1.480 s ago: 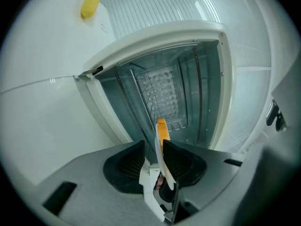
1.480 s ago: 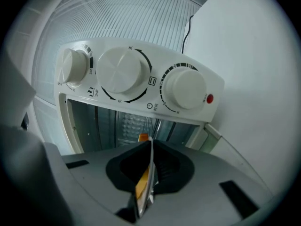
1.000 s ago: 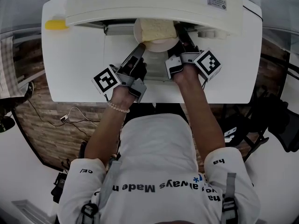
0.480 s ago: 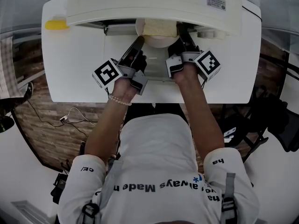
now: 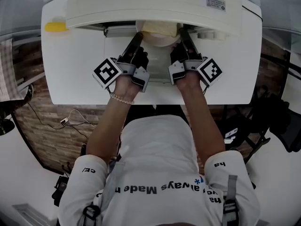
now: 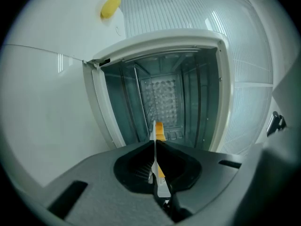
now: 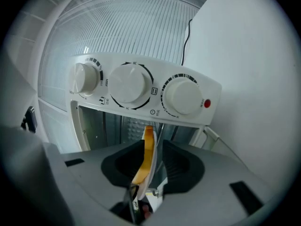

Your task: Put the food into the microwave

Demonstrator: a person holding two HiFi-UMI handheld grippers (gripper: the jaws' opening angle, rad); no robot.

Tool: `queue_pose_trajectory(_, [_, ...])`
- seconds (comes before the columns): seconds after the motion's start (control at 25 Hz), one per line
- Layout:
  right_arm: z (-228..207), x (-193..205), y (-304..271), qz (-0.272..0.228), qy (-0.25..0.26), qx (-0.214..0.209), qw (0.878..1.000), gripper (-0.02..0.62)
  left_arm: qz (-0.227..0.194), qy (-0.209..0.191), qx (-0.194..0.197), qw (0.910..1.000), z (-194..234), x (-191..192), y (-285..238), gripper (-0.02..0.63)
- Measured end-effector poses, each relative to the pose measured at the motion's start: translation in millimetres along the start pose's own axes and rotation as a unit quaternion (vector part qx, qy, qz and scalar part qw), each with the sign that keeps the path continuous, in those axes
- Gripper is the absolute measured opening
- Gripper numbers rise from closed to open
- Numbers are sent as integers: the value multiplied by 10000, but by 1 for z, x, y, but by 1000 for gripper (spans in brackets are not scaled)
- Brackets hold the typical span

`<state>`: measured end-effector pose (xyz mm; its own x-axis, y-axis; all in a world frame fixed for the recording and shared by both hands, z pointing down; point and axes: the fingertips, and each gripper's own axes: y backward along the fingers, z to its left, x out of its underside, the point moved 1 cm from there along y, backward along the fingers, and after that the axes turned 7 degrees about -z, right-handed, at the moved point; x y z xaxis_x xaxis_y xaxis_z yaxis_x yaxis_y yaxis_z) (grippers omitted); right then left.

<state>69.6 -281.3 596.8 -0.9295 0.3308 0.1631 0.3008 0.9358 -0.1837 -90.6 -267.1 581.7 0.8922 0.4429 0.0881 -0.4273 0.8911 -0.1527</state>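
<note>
Right at the mouth of the microwave (image 5: pixel 155 4), the plate (image 5: pixel 161 41) with the pale yellow food (image 5: pixel 162 28) sits about halfway under the oven's top edge, so from the head view only its near half shows. Both grippers have it: the left gripper (image 5: pixel 137 42) is clamped on the plate's left rim and the right gripper (image 5: pixel 184 37) on the right rim. In each gripper view the rim runs edge-on between closed jaws. The left gripper view looks straight into the open, lit cavity, while the right one shows the three knobs (image 7: pixel 131 86) and a red lamp (image 7: pixel 207 103) on the control panel. Off to the left, a small yellow thing (image 5: pixel 56 26) lies on the white table (image 5: pixel 70 69), well apart from the plate.
</note>
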Motion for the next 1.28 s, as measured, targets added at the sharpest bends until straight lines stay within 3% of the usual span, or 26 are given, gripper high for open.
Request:
queue_pose_trajectory(0.44, [4, 45, 26, 522, -39, 200, 9984, 66, -28, -20, -116, 9999, 8, -5, -8, 18])
queue_pose_trajectory(0.52, [4, 46, 22, 534, -73, 192, 9984, 32, -17, -42, -146, 9999, 10, -5, -9, 18])
queue_pose_trajectory(1.0, [-7, 40, -26, 388, -142, 422, 9983, 25, 107, -135, -301, 9994, 25, -29, -47, 18])
queue_pose_trajectory(1.28, [5, 37, -24, 341, -275, 254, 9987, 25, 87, -190, -332, 9992, 16, -27, -43, 18])
